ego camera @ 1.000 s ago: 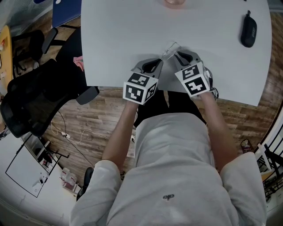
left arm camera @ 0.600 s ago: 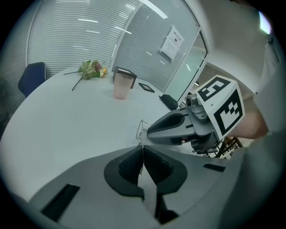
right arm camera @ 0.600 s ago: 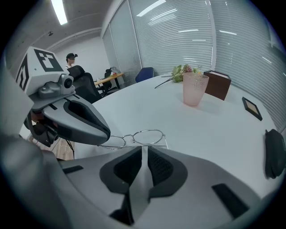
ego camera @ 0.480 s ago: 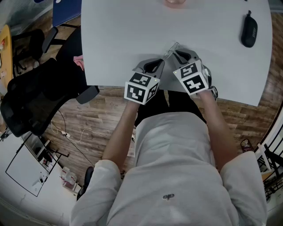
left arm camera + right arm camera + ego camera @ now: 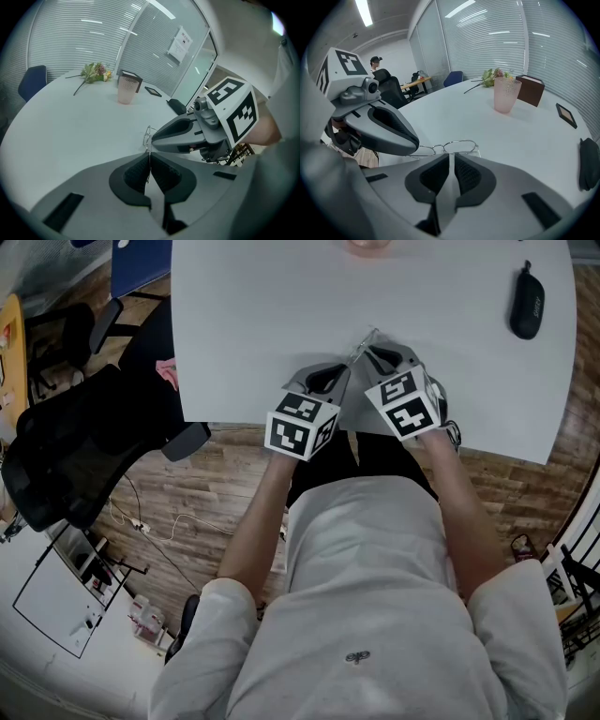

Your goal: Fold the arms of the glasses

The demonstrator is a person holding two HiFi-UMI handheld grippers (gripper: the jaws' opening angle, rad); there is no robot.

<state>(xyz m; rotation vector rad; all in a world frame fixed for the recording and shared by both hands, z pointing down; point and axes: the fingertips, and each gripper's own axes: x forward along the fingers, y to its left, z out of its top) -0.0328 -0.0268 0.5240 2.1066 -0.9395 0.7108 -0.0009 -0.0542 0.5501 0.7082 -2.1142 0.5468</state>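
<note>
Glasses (image 5: 454,147): lenses crosswise at frame centre, just beyond right tongs (image 5: 452,172) | these closing, seemingly empty | left tongs (image 5: 149,165) clamp one arm

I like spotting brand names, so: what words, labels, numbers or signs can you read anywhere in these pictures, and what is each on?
No text here reads clearly.
Sheet on the glass wall: printed, too blurred to read.
Glasses case: faint mark, too small to read.
Shirt emblem: small, not legible.
Left marker cube and right marker cube: black-and-white squares only, no letters.
</note>
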